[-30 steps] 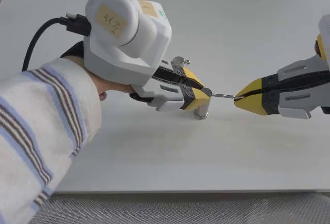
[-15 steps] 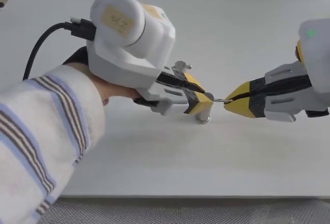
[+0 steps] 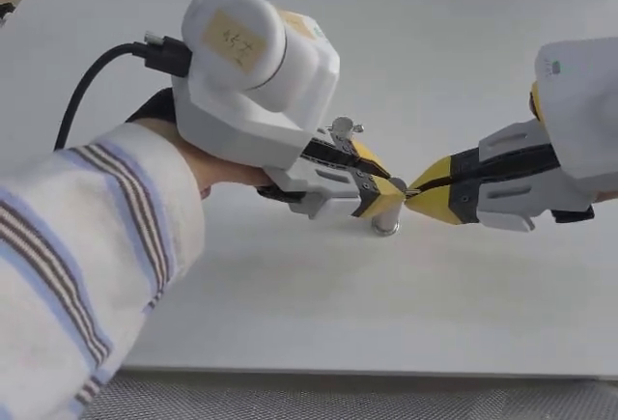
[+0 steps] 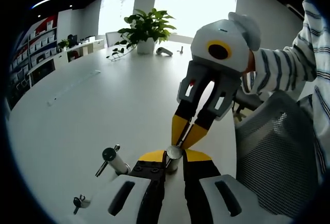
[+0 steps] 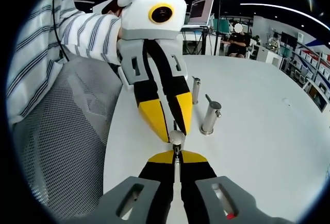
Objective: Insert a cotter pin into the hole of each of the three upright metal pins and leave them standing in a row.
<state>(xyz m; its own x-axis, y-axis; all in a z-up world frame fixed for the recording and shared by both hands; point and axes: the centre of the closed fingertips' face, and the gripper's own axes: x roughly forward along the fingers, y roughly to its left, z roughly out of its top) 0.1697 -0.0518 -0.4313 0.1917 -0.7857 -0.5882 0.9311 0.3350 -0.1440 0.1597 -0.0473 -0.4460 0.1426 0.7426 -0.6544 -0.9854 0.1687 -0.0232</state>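
Metal pin [image 3: 386,219] stands upright on the surface [image 3: 290,294] near its front edge. Your left tongs [image 3: 387,192] are clamped round its upper part. Cotter pin [image 5: 177,149] (thin, mostly hidden) is pinched in your right tongs [image 3: 413,194], its tip at the pin's head. Second pin [image 5: 210,114], with a cotter through it, and third pin [image 5: 196,90] stand just behind.

White left gripper [image 3: 390,190] with yellow-tipped black jaws lies level, pointing right, held by a hand [image 3: 217,171] in a striped sleeve [image 3: 97,246], jaws clamped on an upright metal pin [image 4: 174,154]; matching right gripper [image 3: 414,191] points left, tips nearly meeting it, jaws closed on a thin cotter pin [image 5: 177,158].
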